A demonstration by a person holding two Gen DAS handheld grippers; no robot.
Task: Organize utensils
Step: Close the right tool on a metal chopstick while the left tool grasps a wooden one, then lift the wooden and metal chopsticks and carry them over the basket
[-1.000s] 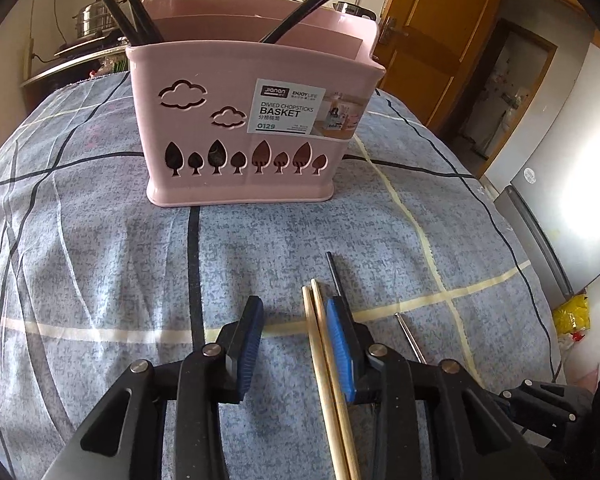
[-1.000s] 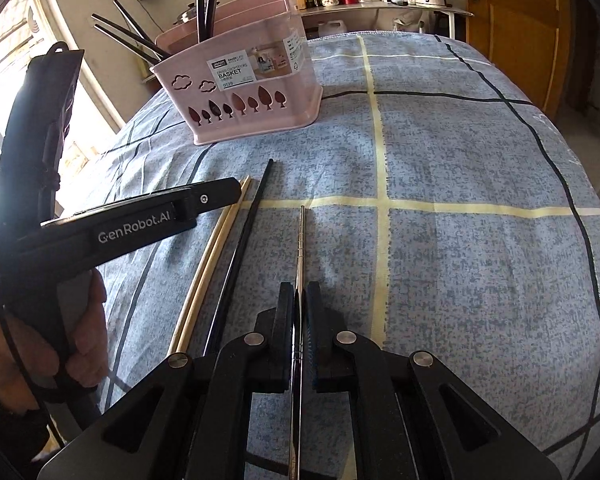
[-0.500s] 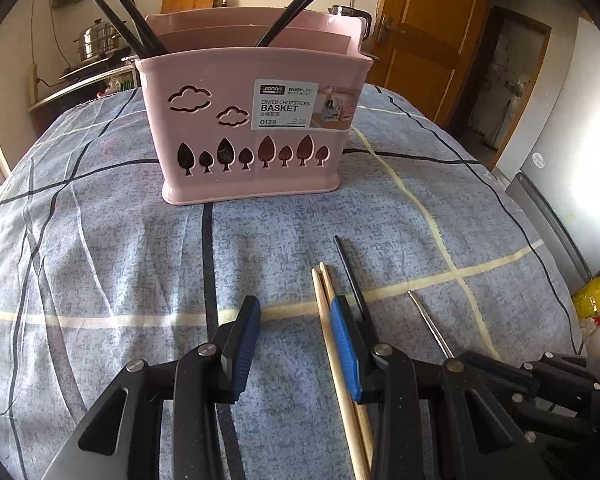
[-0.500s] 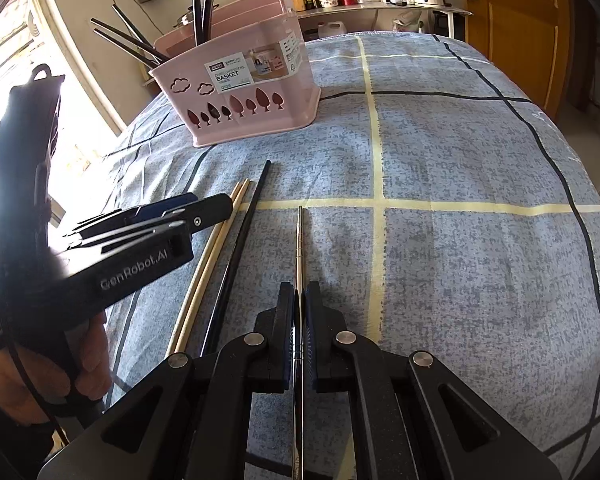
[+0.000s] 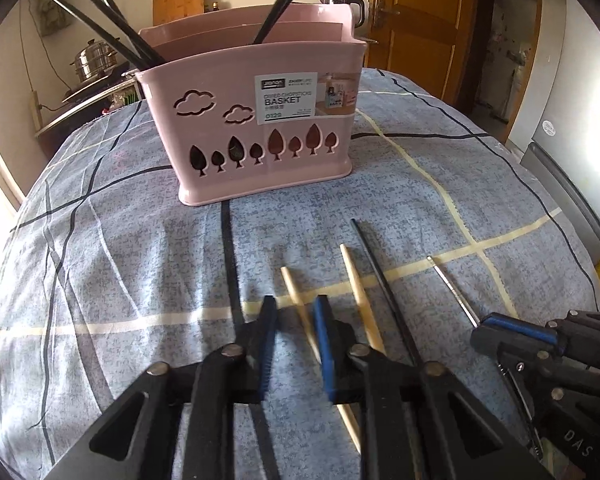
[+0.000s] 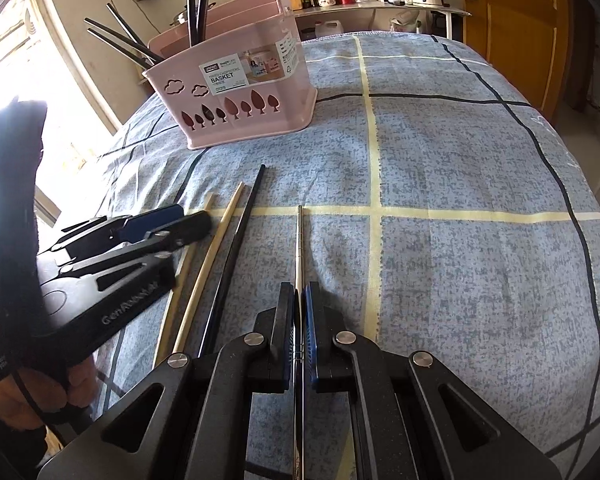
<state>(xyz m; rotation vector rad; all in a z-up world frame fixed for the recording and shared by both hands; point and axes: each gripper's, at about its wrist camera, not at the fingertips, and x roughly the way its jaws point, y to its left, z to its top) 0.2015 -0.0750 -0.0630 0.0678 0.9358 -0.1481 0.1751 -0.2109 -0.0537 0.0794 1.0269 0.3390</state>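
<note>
Now the left gripper [image 5: 294,344] straddles one wooden chopstick [image 5: 300,304], jaws narrowed.

My left gripper [image 5: 294,322] straddles one wooden chopstick [image 5: 298,304]; the gap between my pads has cloth showing on both sides of it. Just at 1 o'clock lies the second wooden chopstick [image 5: 358,292], then the black chopstick [image 5: 384,284], crowding my right pad. Ahead at 12 the pink chopstick basket [image 5: 256,128] blocks the way, with black chopsticks [image 5: 112,24] slanting out toward 10 and 11. Bare tablecloth [image 5: 120,272] runs wide at 9. My right gripper [image 6: 300,308] has only the metal chopstick [image 6: 299,240] ahead; from 1 to 3 o'clock the cloth lies bare. At 9 to 10 the left gripper hems it in.
</note>
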